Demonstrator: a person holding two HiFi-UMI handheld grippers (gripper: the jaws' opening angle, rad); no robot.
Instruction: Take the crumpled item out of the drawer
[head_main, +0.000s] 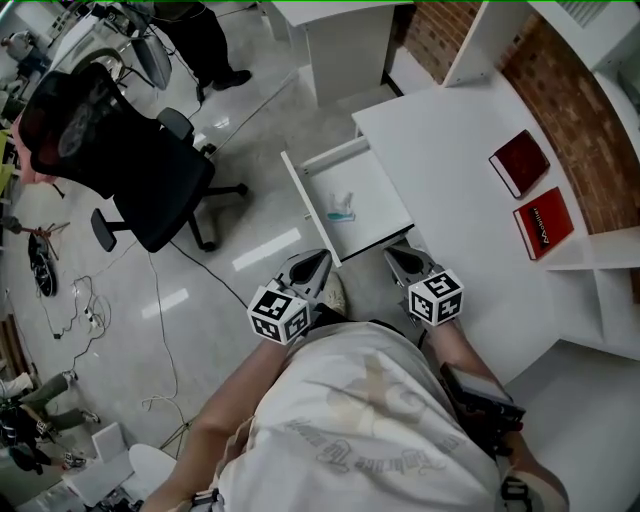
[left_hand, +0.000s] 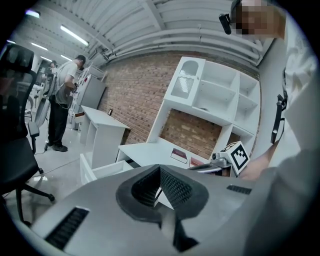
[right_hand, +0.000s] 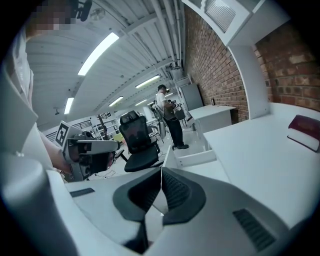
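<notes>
The white drawer (head_main: 388, 192) stands pulled out from the white desk (head_main: 450, 140). In it lies a small crumpled teal-and-white item (head_main: 341, 209). My left gripper (head_main: 321, 259) hovers just short of the drawer's near left corner, jaws shut and empty. My right gripper (head_main: 393, 253) is beside it at the drawer's near right corner, also shut with nothing held. In the left gripper view the closed jaws (left_hand: 160, 171) point toward the drawer (left_hand: 102, 170); the item is hidden there. The right gripper view shows shut jaws (right_hand: 161, 172) and the drawer (right_hand: 192, 156) ahead.
Two red books (head_main: 520, 162) (head_main: 543, 222) lie on the desk at right, near a brick wall and white shelves (left_hand: 215, 95). A black office chair (head_main: 120, 165) stands left of the drawer. Cables (head_main: 75, 310) lie on the floor. A person (left_hand: 65, 100) stands farther off.
</notes>
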